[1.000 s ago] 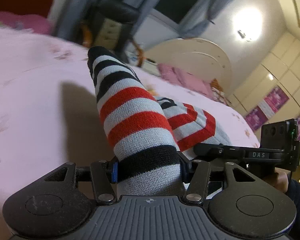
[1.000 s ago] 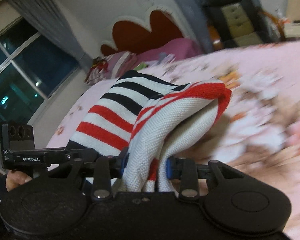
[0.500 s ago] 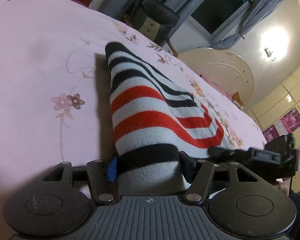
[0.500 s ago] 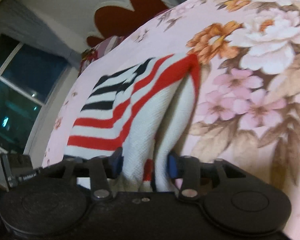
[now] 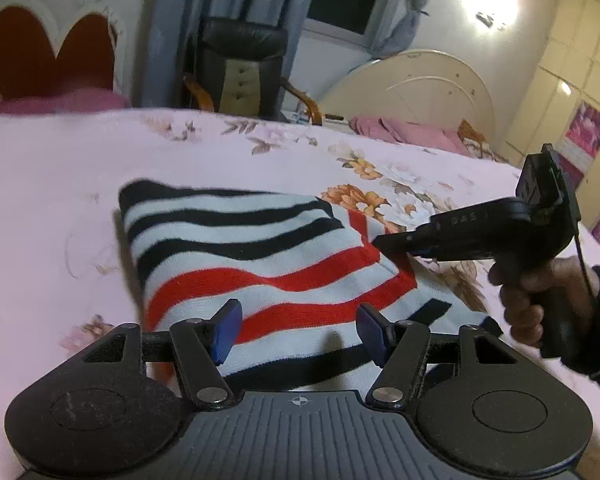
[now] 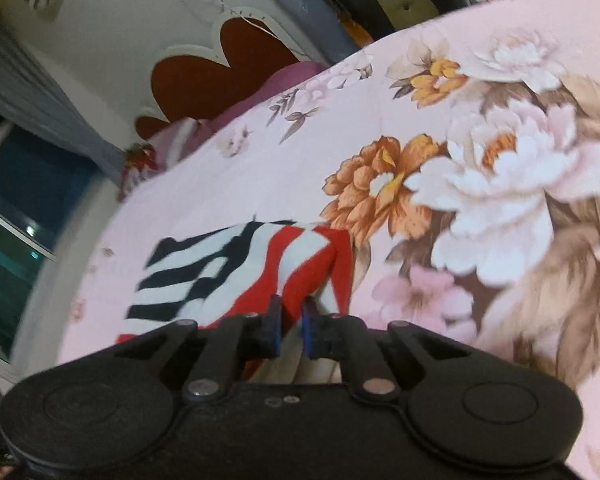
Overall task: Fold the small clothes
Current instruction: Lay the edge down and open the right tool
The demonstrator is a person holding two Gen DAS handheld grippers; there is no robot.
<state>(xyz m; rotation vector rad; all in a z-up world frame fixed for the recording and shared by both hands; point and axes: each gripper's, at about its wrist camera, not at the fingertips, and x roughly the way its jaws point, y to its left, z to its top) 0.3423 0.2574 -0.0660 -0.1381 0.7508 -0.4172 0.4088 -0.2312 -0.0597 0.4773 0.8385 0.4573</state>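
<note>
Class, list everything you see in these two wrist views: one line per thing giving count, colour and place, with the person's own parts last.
striped sock: one folded bundle, white with black and red stripes, lying flat on the bedspread.
bedspread: one, pink with floral print, under the sock.
headboard: one, red scallops with a white rim, far left.
office chair: one, black, beyond the bed.
curtains: grey-blue, beside the dark window.
second bed: one, cream headboard, pink bedding, far right.
wardrobe: cream, right wall.
left gripper: black with blue pads, open above the sock's near edge.
right gripper: black, pinching the sock's red-striped edge.
right hand: one, gripping the right gripper's handle.
</note>
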